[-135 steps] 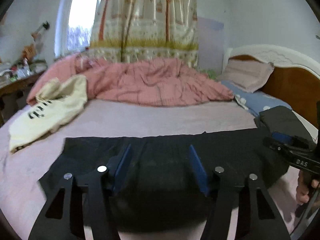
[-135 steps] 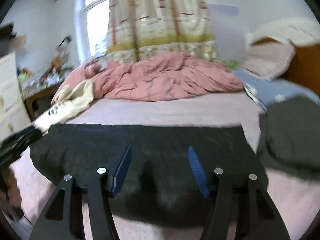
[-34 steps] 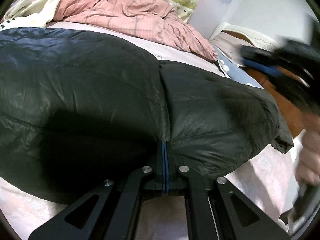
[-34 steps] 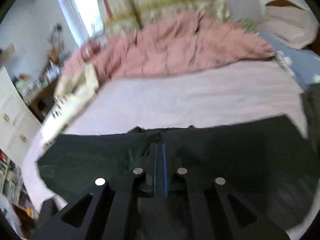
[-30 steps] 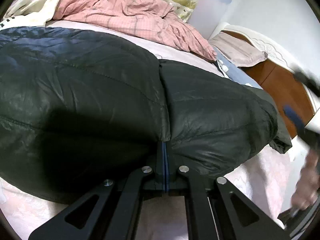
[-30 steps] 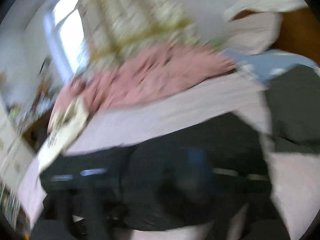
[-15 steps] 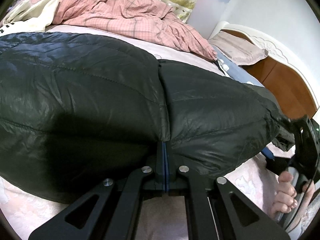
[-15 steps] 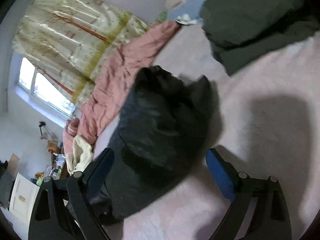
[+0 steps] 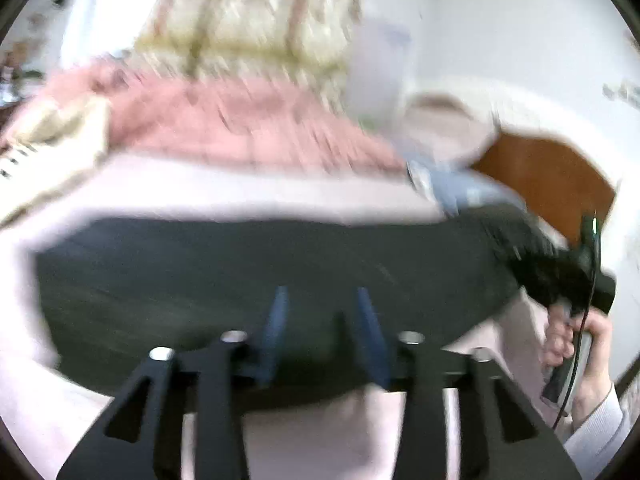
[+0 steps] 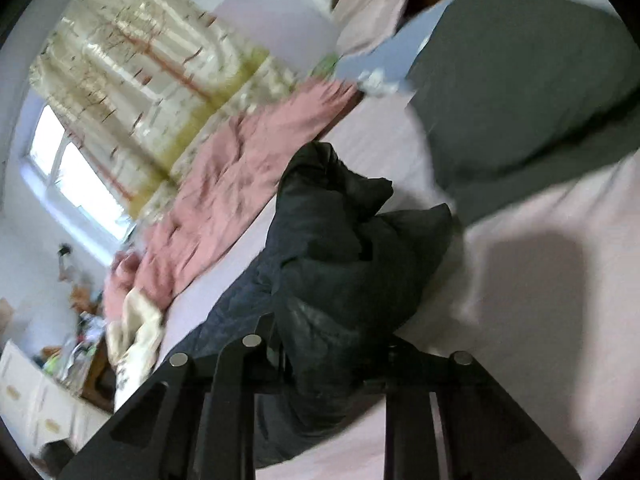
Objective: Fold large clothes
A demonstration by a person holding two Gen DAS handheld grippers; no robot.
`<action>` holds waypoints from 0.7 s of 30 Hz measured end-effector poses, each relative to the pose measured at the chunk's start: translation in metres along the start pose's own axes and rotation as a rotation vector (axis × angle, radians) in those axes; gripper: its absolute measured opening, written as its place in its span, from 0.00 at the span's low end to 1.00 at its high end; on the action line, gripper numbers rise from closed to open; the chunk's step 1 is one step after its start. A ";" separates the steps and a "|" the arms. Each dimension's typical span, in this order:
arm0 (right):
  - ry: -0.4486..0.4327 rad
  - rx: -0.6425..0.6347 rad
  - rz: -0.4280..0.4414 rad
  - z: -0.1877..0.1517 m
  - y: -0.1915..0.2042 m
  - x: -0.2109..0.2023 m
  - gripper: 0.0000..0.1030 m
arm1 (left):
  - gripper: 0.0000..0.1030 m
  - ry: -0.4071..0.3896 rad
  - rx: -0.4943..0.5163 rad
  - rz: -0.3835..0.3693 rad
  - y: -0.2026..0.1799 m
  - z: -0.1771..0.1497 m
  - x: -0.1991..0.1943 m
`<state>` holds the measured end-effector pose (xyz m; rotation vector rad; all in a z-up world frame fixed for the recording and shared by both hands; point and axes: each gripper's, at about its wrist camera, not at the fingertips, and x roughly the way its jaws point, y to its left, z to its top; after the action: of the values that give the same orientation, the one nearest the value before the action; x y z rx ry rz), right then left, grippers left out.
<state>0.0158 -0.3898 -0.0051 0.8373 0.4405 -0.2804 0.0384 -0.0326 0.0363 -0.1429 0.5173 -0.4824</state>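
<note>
We see the black quilted puffer jacket [image 9: 248, 264] spread across the near part of the pale pink bed sheet [image 9: 224, 188], with the rumpled pink checked quilt [image 9: 240, 120] lying beyond it, in front of the cream and yellow patterned curtain [image 9: 256, 12].

Our left gripper [image 9: 322, 324] has just been opening: its blue-padded fingers [image 9: 276, 320] stand apart above the jacket's near edge, nothing pinched between them (this view is badly blurred).

Our right gripper [image 10: 332, 356] has just been closing and now clenches a bunched end of the jacket [image 10: 344, 248], the fabric bulging up between its black fingers. In the left wrist view it shows at the jacket's right end [image 9: 576, 280], held by a hand [image 9: 580, 340].

A folded dark grey garment [image 10: 520, 92] lies farther off to the right, near the pillows.
</note>
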 end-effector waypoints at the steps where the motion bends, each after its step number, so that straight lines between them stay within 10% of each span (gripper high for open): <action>1: -0.033 -0.010 -0.015 0.011 -0.003 -0.010 0.24 | 0.42 -0.026 -0.028 0.028 0.010 0.008 -0.010; 11: -0.180 -0.216 -0.103 0.047 0.020 -0.057 0.24 | 0.54 0.083 -0.213 0.247 0.093 0.008 0.012; 14: -0.210 -0.317 -0.114 0.042 0.047 -0.066 0.24 | 0.53 0.164 -0.219 0.139 0.100 0.003 0.028; 16: -0.240 -0.379 -0.102 0.037 0.073 -0.073 0.25 | 0.51 0.217 -0.208 0.087 0.098 -0.002 0.041; 21: -0.275 -0.560 -0.005 -0.005 0.169 -0.076 0.29 | 0.36 0.188 -0.045 0.244 0.073 -0.004 0.059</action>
<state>0.0164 -0.2727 0.1387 0.2443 0.2418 -0.2544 0.1104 0.0033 -0.0115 -0.0765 0.7203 -0.2463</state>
